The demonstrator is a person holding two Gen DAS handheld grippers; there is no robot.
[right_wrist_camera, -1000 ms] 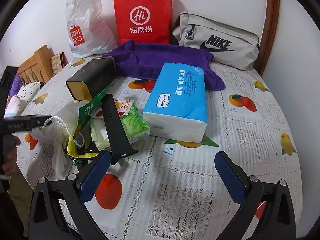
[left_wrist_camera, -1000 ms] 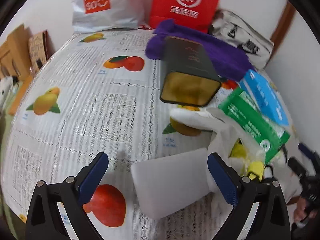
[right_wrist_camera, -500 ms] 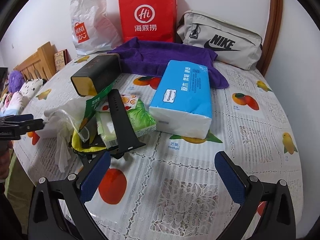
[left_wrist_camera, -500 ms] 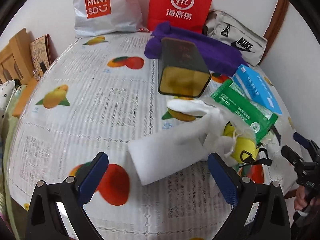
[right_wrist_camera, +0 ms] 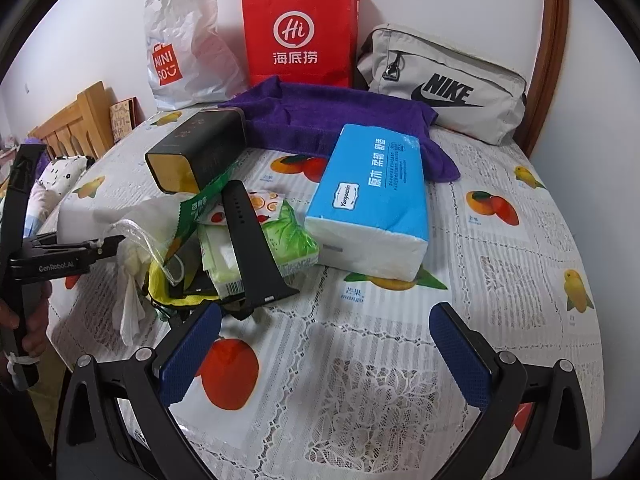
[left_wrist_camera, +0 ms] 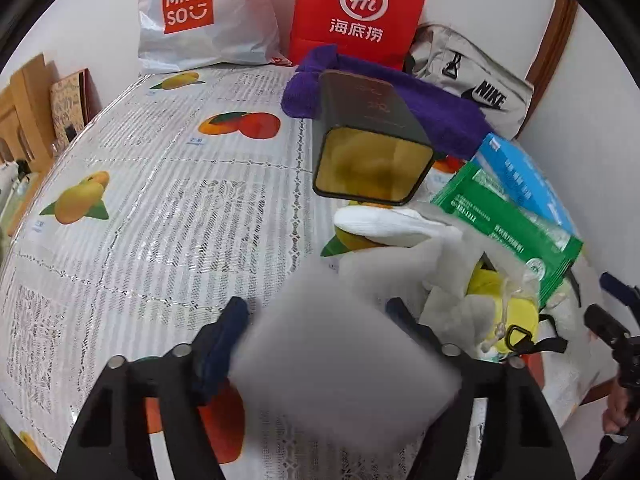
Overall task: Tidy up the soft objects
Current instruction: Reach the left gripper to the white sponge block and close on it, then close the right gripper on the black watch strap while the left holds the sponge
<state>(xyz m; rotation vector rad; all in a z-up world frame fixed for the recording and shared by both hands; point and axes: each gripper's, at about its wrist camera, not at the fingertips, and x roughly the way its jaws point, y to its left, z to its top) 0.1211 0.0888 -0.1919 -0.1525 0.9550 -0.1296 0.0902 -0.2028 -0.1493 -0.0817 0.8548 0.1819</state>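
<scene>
Left gripper (left_wrist_camera: pixel 316 312) clamped narrow on white sponge block (left_wrist_camera: pixel 344 364), block blurred, lifted at near edge of table (left_wrist_camera: pixel 160 200). Right gripper (right_wrist_camera: pixel 326 330) spread wide, holding nothing, hovering over near tablecloth. Clutter pile left of centre: black watch strap (right_wrist_camera: pixel 252 244) lying across green-leaf wipes pack (right_wrist_camera: pixel 288 240), green sachet (left_wrist_camera: pixel 508 220), white rag (right_wrist_camera: pixel 130 296), yellow pouch (left_wrist_camera: pixel 496 300). Black tin (right_wrist_camera: pixel 200 156) far side of pile. Blue tissue pack (right_wrist_camera: pixel 376 196) just right of wipes. Purple towel (right_wrist_camera: pixel 336 116) farther back, below red bag (right_wrist_camera: pixel 300 32).
</scene>
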